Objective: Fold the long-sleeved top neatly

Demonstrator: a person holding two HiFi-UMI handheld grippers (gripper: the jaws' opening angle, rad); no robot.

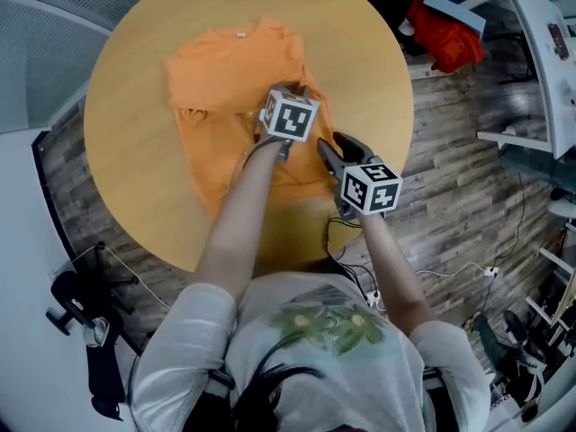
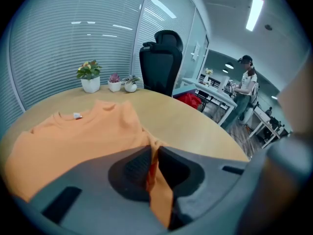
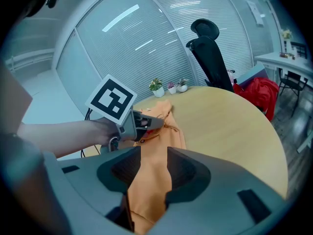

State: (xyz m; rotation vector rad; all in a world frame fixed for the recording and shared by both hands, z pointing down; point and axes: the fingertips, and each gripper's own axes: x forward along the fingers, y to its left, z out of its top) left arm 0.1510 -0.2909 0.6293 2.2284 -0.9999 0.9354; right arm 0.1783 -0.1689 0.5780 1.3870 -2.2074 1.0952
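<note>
Two grips on: left tongs point(image 2: 152, 153) pinching a thin fold of the orange top point(image 1: 220, 70), right tongs point(image 3: 154, 155) clamped round a thicker bunch. Top's spread centre-frame on the bench point(image 1: 135, 187). Best keep that edge taut and lay it square.

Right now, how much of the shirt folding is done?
Partway. Done: the orange top lies on the table with no sleeves sticking out. In hand: the left claw and right claw both pinch its fabric. Still to do: folding it over into a neat bundle.
</note>
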